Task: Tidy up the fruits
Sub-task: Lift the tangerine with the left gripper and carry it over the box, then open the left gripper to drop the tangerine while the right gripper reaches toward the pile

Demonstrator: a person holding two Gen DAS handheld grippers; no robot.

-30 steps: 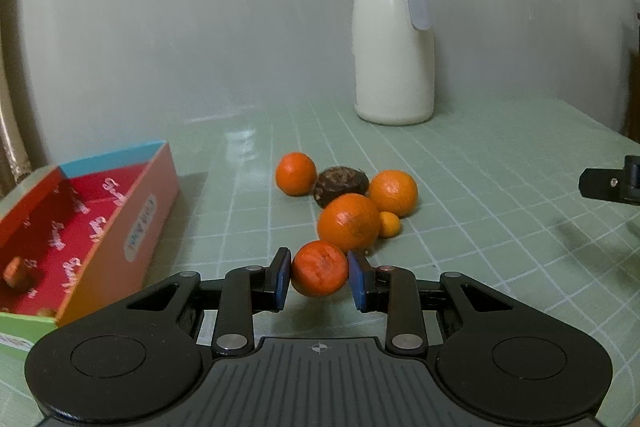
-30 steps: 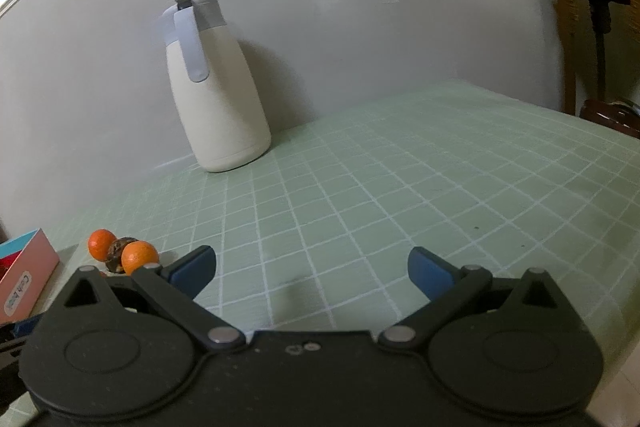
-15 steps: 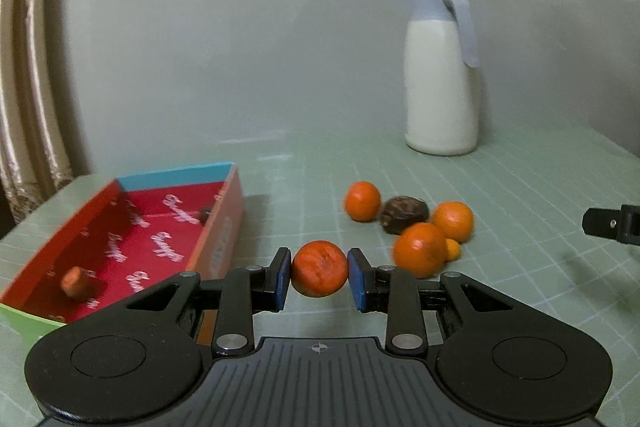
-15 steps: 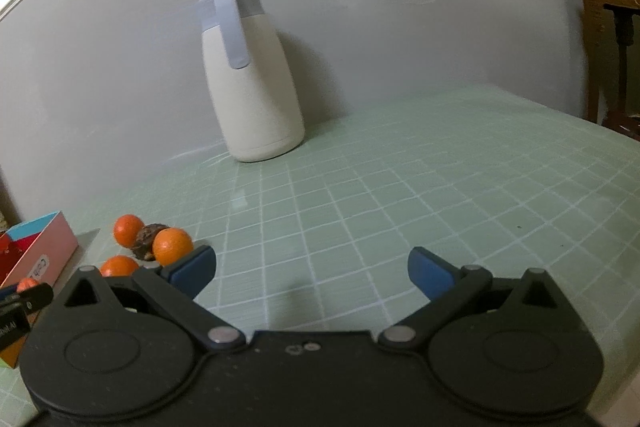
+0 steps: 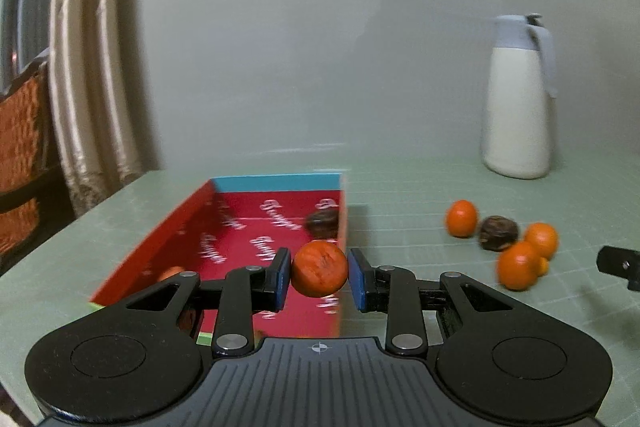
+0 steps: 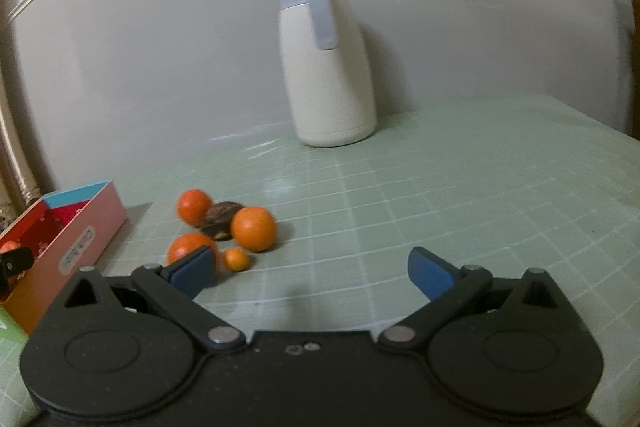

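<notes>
Orange [image 5: 319, 269]: pinched between the left gripper [image 5: 319, 277] pads, centre of frame.
Box [image 5: 256, 187]: directly behind and below, centre-left; open.
Right gripper [image 6: 310, 273]: jaws wide, empty.

We see the red box [image 5: 240, 227] near end hidden behind the left gripper [image 5: 319, 279]; white lettering blurred, unreadable. Lower left, an orange fruit [image 5: 170, 273] mostly hidden. Right edge cuts a black part [image 5: 620, 265].

Orange mandarin [image 5: 319, 267] pinched above red box [image 5: 256, 235]; dark fruit [image 5: 322, 223] inside at far corner; four orange fruits [image 6: 253, 229] and dark one [image 6: 219, 220] clustered nearby.
</notes>
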